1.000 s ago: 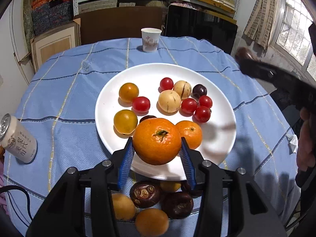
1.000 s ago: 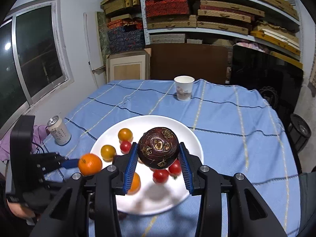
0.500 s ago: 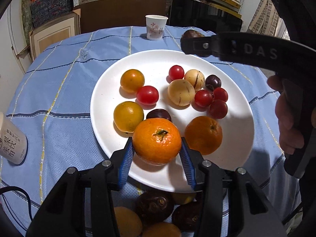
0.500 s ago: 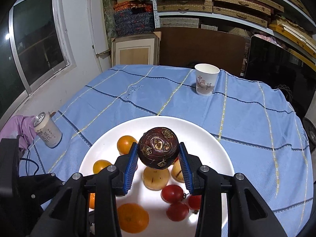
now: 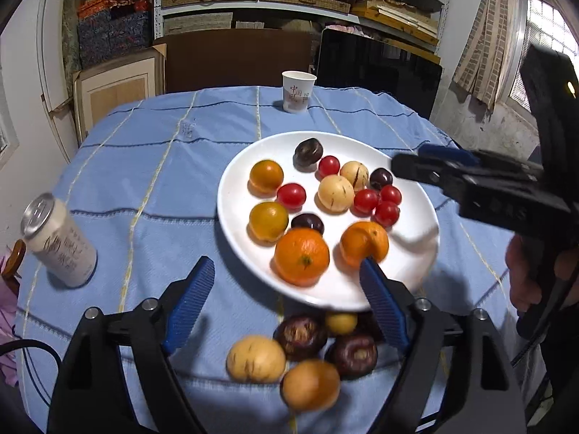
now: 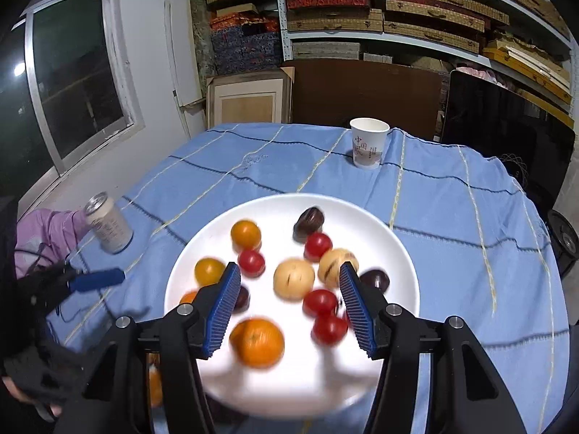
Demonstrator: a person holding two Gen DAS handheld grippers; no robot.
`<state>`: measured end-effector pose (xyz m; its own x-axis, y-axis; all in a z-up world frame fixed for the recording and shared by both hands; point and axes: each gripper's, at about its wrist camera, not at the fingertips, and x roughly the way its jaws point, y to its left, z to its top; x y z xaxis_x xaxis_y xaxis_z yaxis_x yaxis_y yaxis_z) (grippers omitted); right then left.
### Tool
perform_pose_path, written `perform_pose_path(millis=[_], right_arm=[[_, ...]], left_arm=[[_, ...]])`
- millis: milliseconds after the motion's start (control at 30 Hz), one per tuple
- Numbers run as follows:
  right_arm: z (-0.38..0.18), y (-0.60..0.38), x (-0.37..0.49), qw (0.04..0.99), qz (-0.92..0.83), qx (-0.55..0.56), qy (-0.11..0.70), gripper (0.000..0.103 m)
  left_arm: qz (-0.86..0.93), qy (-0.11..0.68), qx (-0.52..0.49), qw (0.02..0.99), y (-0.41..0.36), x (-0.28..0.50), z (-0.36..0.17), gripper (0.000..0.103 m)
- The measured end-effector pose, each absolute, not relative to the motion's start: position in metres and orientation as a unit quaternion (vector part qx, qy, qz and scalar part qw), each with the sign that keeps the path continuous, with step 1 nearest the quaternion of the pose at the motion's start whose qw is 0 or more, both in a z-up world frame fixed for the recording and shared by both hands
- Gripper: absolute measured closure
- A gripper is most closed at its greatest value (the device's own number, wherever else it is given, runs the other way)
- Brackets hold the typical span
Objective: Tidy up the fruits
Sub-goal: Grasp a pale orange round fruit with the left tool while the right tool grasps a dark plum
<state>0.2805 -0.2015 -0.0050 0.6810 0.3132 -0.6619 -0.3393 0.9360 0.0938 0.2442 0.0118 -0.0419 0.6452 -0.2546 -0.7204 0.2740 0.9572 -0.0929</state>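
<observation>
A white plate point(image 5: 416, 264) on the blue cloth holds several oranges, red tomatoes, pale melons and dark fruits. The big orange point(image 5: 301, 256) rests on its near side, just beyond my left gripper point(image 5: 286, 264). That gripper's jaws are opening, with neither pad touching the orange. A dark round fruit point(image 6: 309, 220) lies at the plate's far side. My right gripper point(image 6: 289, 269) hovers over the plate, jaws opening, nothing gripped between them. Several loose fruits, one of them a pale one point(image 5: 256, 358), lie on the cloth below the plate. A hand holds the right gripper point(image 5: 416, 159) at the plate's right.
A paper cup point(image 5: 298, 91) stands at the table's far edge. A drink can point(image 5: 59, 240) stands on the left of the cloth, with pink fabric point(image 6: 39, 231) beside it. Shelves, boxes and a dark screen stand behind the round table.
Both grippers opened. The big orange left the left pads and now sits on the plate; the dark fruit left the right pads and lies at the plate's far side. Both grippers drew back.
</observation>
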Motion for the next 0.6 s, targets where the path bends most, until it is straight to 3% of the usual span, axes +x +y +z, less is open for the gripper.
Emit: perform_pose_path(millis=[167, 300, 600], right_arm=[[-0.024, -0.206, 0.219, 0.907, 0.2, -0.017, 0.369, 0.046], [-0.039, -0.213, 0.183, 0.907, 0.202, 0.005, 0.369, 0.046], [-0.075, -0.228, 0.161, 0.904, 0.203, 0.092, 0.364, 0.045]], left_arm=[[-0.151, 0.407, 0.011, 0.901, 0.027, 0.212, -0.054, 0.018], [-0.151, 0.409, 0.069, 0.898, 0.018, 0.183, -0.076, 0.018], [-0.135, 0.416, 0.09, 0.895, 0.015, 0.177, -0.098, 0.022]])
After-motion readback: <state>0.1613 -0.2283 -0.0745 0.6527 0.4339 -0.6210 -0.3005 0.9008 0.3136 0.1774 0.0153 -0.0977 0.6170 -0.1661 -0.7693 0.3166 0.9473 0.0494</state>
